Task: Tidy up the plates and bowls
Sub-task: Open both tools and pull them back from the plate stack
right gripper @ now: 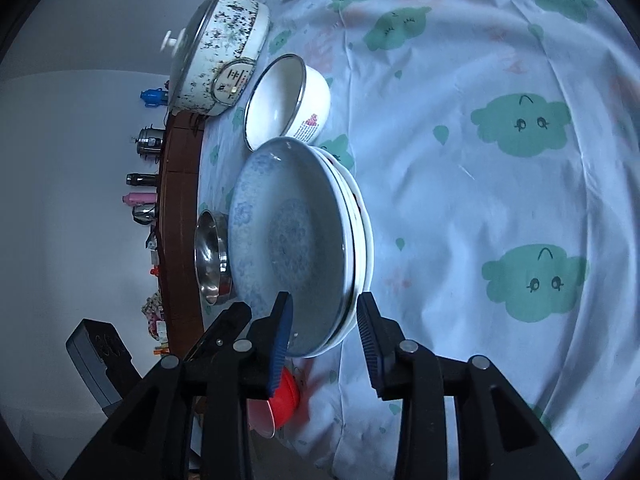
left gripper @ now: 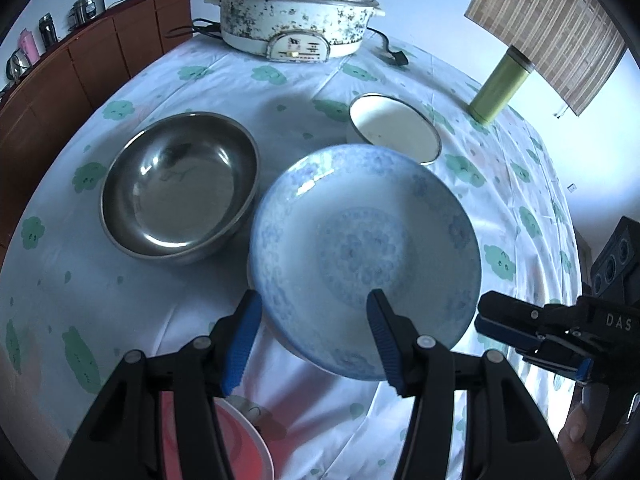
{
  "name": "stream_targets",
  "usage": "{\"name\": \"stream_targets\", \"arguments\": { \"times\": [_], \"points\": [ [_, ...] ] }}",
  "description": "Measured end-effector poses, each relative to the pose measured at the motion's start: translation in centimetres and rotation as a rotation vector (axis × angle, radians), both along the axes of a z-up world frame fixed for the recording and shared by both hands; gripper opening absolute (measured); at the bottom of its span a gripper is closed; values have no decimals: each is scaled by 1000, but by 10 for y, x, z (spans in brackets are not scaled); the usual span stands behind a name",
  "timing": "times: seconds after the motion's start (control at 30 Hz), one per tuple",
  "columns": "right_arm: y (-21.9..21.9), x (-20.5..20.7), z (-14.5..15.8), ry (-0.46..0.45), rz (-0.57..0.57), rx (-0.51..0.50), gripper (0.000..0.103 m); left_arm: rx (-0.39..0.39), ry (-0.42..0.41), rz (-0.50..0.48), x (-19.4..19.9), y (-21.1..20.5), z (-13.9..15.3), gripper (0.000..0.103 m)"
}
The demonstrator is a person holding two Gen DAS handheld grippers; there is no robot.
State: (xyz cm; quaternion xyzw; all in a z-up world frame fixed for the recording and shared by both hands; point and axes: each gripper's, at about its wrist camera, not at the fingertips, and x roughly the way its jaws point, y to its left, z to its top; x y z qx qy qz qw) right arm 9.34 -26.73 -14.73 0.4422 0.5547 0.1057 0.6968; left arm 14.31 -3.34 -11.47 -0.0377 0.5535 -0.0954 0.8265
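Plate (left gripper: 364, 256) rim between open right claw (right gripper: 324, 332) pads, bare tablecloth (right gripper: 480, 200) beyond.

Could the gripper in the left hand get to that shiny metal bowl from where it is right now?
Probably yes. The left gripper stands open with the blue patterned plate just ahead of it, but the steel bowl sits beside that plate, uncovered, with bare tablecloth between gripper and bowl.

Cool, dim, bluish daylight, no hard shadows. Blue-patterned plate (left gripper: 364, 256) slightly soft and blurred in both views; steel bowl (left gripper: 180, 184) left of it shows soft glare. Heavy fisheye bending and black vignette toward the corners. Right wrist view is darker.
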Motion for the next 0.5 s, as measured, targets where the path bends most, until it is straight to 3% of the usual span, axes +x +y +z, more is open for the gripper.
{"name": "stream_targets", "arguments": {
  "times": [0.13, 0.3, 0.5],
  "points": [
    [-1, -1, 6, -17, -1, -41, 36, 5, -21, 18, -2, 11, 6, 55],
    [-12, -6, 28, -116, -28, -209, 36, 52, -79, 117, -4, 61, 23, 55],
    [-8, -27, 43, -217, -8, -411, 36, 198, -131, 218, -27, 112, 31, 65]
  ]
}}
